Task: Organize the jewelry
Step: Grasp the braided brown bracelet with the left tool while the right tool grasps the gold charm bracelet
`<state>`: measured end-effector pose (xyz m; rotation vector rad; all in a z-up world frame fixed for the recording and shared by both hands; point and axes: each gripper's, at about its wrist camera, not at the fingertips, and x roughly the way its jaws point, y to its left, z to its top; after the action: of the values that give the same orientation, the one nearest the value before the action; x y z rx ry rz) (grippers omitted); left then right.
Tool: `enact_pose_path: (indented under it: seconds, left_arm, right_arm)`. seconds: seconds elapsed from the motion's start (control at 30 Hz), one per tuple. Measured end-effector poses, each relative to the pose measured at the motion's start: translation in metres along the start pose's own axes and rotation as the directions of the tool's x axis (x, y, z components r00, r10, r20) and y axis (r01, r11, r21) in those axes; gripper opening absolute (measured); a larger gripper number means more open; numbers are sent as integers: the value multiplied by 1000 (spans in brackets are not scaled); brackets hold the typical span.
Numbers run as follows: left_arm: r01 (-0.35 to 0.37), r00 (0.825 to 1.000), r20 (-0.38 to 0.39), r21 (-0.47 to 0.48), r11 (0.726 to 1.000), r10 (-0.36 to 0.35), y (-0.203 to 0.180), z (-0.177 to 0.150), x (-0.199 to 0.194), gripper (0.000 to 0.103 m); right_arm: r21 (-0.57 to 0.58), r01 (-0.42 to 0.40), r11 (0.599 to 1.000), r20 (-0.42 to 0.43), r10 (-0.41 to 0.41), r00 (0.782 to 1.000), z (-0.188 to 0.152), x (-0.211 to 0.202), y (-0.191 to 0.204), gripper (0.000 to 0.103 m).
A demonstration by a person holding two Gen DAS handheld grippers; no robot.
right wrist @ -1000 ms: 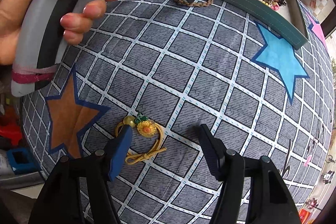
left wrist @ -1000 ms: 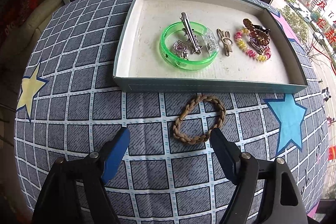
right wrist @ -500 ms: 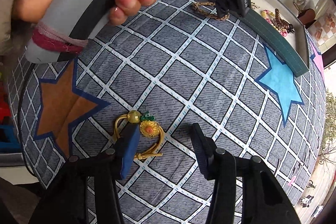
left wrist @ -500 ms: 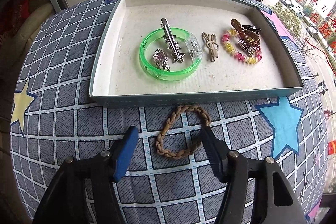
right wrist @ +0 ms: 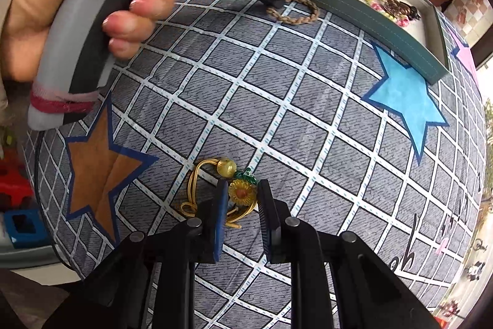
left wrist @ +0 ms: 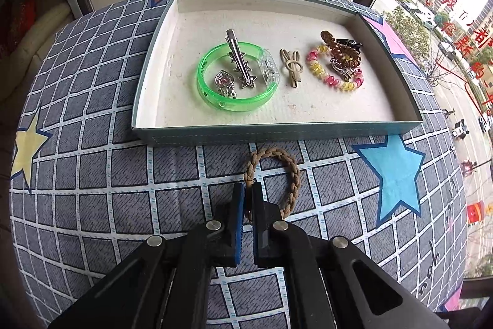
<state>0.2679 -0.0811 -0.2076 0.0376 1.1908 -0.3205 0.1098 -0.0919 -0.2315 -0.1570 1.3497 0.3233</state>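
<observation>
Just short of the tray's front wall, a braided brown hair tie (left wrist: pixel 272 179) lies flat on the checked cloth (left wrist: pixel 101 174), its near-left edge pinched between the pressed-together fingers of the left gripper (left wrist: pixel 248 190). Most of the loop fans out ahead and to the right of that grip, toward the tray (left wrist: pixel 292 134), so the move that would seem to follow is a short lift up and forward over the wall. Inside the tray already sit a green bangle (left wrist: pixel 237 76) ringed around a silver star clip (left wrist: pixel 238 60) and a heart charm (left wrist: pixel 223 80), then a beige clip (left wrist: pixel 291 68), a pink-and-yellow coil tie (left wrist: pixel 334 71) and a brown claw clip (left wrist: pixel 342 50).

Well apart, toward the cloth's near edge, a gold cord tie with a sunflower charm (right wrist: pixel 242 193) lies beside an orange star patch (right wrist: pixel 98 168). The right gripper (right wrist: pixel 243 196) brackets the flower, fingers narrowed to either side of it; whether they are already touching it cannot be told. The cord's loop and its yellow bead (right wrist: pixel 226 166) trail off to the left of the fingers. The person's left hand (right wrist: pixel 77 11) is wrapped around its gripper handle in the right camera's view. A blue star patch (right wrist: pixel 403 94) lies between this tie and the tray.
</observation>
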Motion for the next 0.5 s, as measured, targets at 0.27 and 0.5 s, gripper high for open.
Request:
enact_pose_path:
  seconds: [0.27,0.5]
  left_arm:
    - [39,999,27,-4,999,-39,4,-11,-31,16]
    - [53,998,31,-33,998,-52,8,-31,-52,16]
  right_arm:
    - [179,-85,980,22,82,996,10,-20,-50,21]
    - [276,-111,955,46,102,994,16,-34,-72,21]
